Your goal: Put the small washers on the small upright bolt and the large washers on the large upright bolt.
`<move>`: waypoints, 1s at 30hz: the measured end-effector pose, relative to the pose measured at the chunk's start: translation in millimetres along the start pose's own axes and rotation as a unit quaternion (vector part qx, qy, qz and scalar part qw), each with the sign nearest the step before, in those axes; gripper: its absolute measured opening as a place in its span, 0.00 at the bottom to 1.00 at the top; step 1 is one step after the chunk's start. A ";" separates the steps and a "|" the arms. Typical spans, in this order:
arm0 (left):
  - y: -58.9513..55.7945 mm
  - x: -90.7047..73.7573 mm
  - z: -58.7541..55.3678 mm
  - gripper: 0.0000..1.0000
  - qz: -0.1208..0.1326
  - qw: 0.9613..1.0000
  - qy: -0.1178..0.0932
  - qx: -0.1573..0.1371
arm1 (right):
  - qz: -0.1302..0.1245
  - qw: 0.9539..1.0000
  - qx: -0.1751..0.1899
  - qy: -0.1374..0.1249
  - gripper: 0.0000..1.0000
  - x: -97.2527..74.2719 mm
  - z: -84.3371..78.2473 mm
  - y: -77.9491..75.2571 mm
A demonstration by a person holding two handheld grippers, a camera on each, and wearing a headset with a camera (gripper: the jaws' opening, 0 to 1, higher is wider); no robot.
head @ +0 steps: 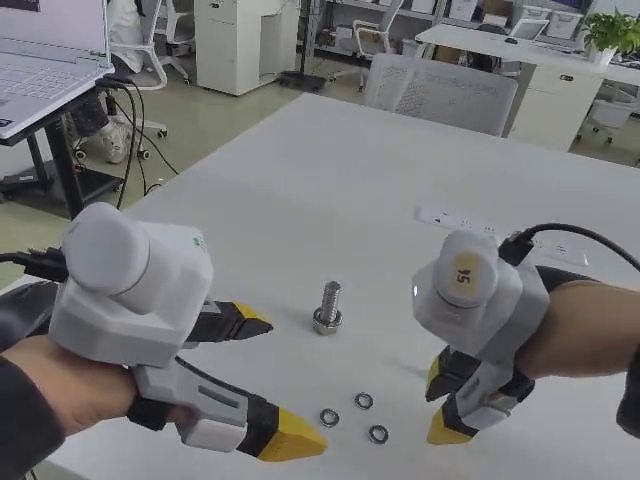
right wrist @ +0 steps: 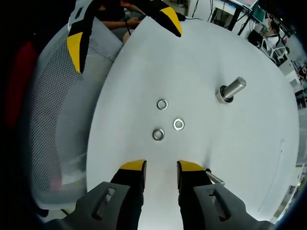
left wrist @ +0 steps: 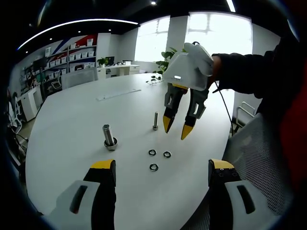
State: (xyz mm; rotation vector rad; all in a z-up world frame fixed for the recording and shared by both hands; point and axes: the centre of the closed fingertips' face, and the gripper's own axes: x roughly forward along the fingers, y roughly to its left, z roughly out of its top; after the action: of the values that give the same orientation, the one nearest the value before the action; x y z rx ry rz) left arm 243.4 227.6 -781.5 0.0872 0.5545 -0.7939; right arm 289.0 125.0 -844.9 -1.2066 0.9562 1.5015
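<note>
**benchguy:** What's going on with your tongs and the washers right now?

**me:** Head view first. I'm holding my left tongs [head: 272, 380] spread wide with nothing in them, low over the white surface [head: 330, 190]. My right tongs [head: 441, 404] are pointing down, parted a little, also carrying nothing. The three washers [head: 364, 401] are lying loose between them, and the large bolt [head: 328, 307] is standing upright just behind those.

**benchguy:** And the tongs cams?

**me:** Left gripper view: the washers [left wrist: 154, 167] are sitting just ahead of my gaping left tongs [left wrist: 162, 165]. The large bolt [left wrist: 109, 136] is standing off to the left and the small bolt [left wrist: 155, 120] farther back, with my right tongs [left wrist: 176, 129] hovering right beside it. Right gripper view: the washers [right wrist: 178, 124] are lying ahead of my right tongs [right wrist: 162, 166], and the small bolt [right wrist: 214, 178] is poking out beside one jaw.
</note>
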 end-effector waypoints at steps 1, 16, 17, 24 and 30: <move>0.0 -0.1 0.1 0.78 0.000 1.000 -0.001 0.000 | -0.001 1.000 -0.005 0.001 0.28 -0.1 3.7 -0.9; -0.6 -1.7 0.1 0.78 0.004 1.000 -0.005 -0.001 | -0.012 0.999 -0.033 -0.007 0.27 12.0 42.0 -16.2; 0.0 -1.9 0.2 0.78 0.005 1.000 -0.005 0.000 | -0.011 0.999 -0.033 -0.006 0.26 13.5 42.7 -16.4; 0.9 -2.6 0.8 0.78 0.006 1.000 -0.008 -0.001 | -0.009 0.999 -0.037 -0.001 0.26 23.6 46.4 -20.9; 0.6 -2.8 1.3 0.78 0.006 1.000 -0.010 -0.002 | -0.004 0.999 -0.037 0.002 0.24 32.7 47.8 -22.3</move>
State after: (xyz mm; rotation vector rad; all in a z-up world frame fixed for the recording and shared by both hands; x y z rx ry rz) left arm 242.8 229.5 -779.1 0.0792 0.5366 -0.7816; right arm 297.5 182.2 -867.3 -1.2659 0.9040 1.5405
